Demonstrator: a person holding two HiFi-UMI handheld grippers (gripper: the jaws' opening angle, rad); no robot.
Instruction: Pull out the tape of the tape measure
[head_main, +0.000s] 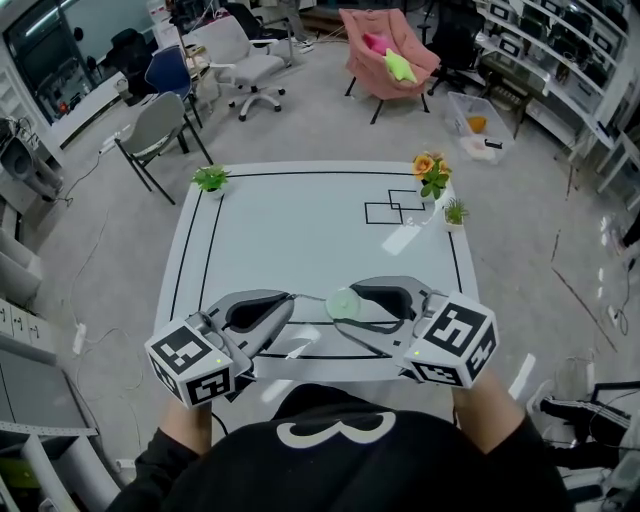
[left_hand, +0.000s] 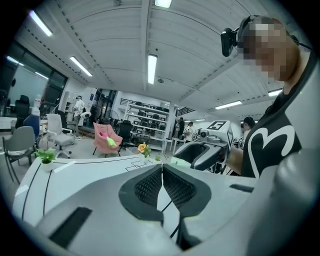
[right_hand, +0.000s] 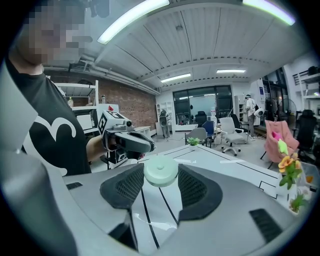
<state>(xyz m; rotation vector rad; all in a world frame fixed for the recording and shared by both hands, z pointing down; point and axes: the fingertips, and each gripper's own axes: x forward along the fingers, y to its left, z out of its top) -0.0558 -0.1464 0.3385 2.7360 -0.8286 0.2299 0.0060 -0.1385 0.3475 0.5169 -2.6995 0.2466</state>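
Being clamped in the wide-spread right gripper (right_hand: 161, 181) is the tape measure (right_hand: 160, 171); the left gripper (left_hand: 162, 187) is being squeezed fully closed.

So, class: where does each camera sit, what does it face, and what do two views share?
Head view: on the head, steeply down at the table; forearms, left gripper, right gripper.
Left gripper view: on that gripper, along its shut jaws; torso at right.
Right gripper view: on that gripper, at the held tape measure; torso at left.
Shared: each gripper view shows the other gripper.

white table (head_main: 300, 250): green plant (head_main: 211, 179), orange flowers (head_main: 432, 172), small plant (head_main: 455, 212)
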